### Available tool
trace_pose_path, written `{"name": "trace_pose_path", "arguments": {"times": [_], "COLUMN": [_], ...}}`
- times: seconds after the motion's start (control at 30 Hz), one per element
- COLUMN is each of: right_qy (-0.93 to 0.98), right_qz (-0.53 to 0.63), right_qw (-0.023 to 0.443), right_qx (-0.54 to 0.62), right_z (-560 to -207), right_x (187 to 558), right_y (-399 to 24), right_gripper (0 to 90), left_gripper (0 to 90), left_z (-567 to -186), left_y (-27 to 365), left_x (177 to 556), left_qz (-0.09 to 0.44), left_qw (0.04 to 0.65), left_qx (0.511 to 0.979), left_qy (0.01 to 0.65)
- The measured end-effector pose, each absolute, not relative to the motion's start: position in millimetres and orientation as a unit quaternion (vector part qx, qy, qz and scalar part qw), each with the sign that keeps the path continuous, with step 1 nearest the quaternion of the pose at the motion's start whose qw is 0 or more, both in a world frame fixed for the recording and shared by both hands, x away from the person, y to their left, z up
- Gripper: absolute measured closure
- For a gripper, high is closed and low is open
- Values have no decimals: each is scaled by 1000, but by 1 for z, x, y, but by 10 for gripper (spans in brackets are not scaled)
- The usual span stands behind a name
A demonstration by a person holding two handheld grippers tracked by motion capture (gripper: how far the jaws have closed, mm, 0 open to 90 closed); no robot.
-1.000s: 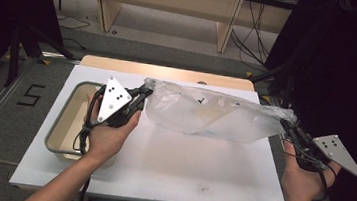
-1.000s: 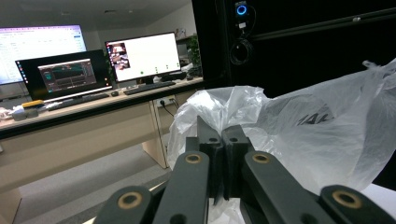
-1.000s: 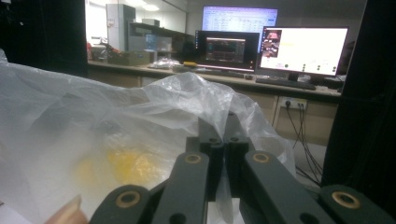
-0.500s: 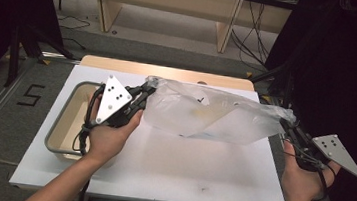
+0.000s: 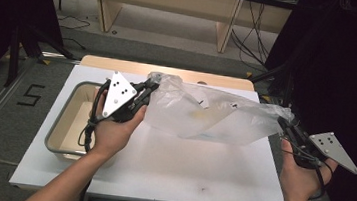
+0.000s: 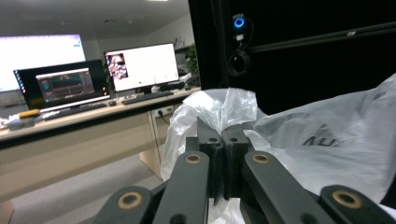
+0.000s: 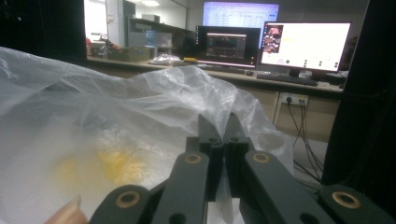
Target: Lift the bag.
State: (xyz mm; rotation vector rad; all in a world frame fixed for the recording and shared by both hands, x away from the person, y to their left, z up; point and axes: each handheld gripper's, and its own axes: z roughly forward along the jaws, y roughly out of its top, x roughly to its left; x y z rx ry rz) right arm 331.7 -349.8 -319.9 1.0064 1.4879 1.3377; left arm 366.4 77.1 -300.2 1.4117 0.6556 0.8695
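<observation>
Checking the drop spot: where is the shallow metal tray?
In the high view, the shallow metal tray sits at the white table's left edge, under the left gripper.

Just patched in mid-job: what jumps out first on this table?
A big clear plastic bag hangs stretched above the white table, with something yellow showing faintly inside. The left tongs are shut on its left end and the right tongs on its right end. A metal tray sits at the table's left edge.
</observation>
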Motion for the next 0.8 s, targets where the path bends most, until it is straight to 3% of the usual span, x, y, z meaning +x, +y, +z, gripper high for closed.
{"name": "trace_pose_path", "arguments": {"times": [0.3, 0.8], "right_qy": [612, 653], "right_qz": [520, 450], "right_qw": [433, 418], "right_qx": [410, 443], "right_z": [-331, -369], "right_x": [352, 421], "right_y": [-342, -320], "right_gripper": [900, 900], "left_gripper": [892, 890], "left_z": [-312, -355], "left_y": [75, 59], "left_x": [399, 483], "left_qz": [390, 362], "left_qw": [592, 488], "left_qx": [632, 692], "left_qy": [314, 389]}}
